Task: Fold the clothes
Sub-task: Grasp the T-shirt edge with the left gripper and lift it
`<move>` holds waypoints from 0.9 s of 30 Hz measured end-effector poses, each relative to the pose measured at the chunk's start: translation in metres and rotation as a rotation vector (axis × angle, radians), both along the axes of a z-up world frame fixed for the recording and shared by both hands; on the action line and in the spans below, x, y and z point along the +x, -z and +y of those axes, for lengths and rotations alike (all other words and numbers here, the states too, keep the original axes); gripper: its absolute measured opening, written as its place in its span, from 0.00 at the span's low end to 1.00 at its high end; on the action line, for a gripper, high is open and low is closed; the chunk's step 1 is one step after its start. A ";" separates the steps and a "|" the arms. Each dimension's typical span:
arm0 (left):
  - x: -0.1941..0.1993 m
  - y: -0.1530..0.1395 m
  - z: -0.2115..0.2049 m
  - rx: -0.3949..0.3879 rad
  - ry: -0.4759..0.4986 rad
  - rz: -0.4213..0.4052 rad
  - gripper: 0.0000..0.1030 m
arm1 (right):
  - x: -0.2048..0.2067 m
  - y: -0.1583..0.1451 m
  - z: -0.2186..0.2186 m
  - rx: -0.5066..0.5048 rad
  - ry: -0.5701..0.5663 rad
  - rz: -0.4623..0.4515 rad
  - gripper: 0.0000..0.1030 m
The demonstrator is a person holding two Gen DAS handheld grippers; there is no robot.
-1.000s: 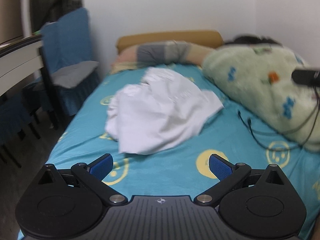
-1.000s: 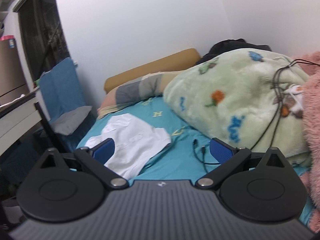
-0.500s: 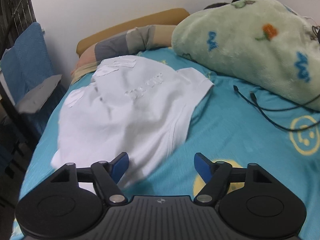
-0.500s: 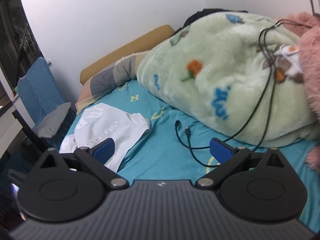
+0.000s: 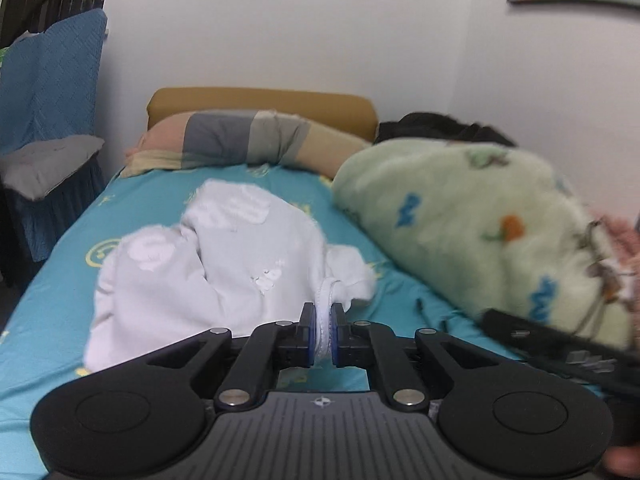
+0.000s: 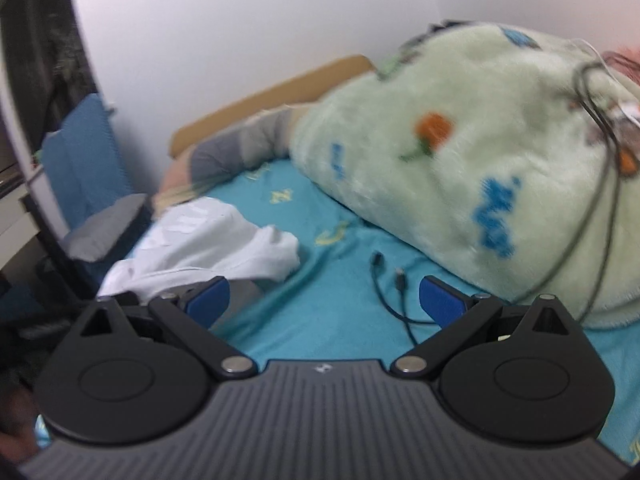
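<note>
Your left gripper is clamped on a hem of the white shirt, which lies crumpled on the bed (probably so you can lift and spread it). Your right gripper hovers level over the sheet, jaws wide apart and empty.

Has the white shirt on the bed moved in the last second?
Yes. The left gripper, open before, has shut on the white shirt and bunched it up; against the teal sheet, its near edge is gathered toward the camera.
</note>
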State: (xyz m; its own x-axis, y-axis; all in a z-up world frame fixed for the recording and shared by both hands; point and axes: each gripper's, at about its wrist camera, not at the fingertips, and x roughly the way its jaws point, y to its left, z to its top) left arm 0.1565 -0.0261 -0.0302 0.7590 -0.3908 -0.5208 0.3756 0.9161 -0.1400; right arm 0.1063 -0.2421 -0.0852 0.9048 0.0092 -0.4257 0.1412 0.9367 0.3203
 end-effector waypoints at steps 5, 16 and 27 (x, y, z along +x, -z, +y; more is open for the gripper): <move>-0.036 -0.028 0.030 0.002 0.019 0.023 0.07 | 0.001 0.002 0.032 -0.066 -0.158 -0.006 1.00; -0.054 -0.038 0.067 -0.111 -0.070 0.021 0.07 | 0.055 0.025 0.080 -0.115 -0.251 -0.065 1.00; -0.052 -0.034 0.045 -0.160 -0.005 -0.021 0.06 | 0.088 0.058 -0.016 0.155 0.145 0.043 1.00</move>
State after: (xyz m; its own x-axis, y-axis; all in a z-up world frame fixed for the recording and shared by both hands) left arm 0.1046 0.0187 0.0035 0.7712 -0.4633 -0.4366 0.3753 0.8848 -0.2761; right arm 0.1947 -0.2583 -0.1435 0.8824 -0.0516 -0.4676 0.2879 0.8453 0.4501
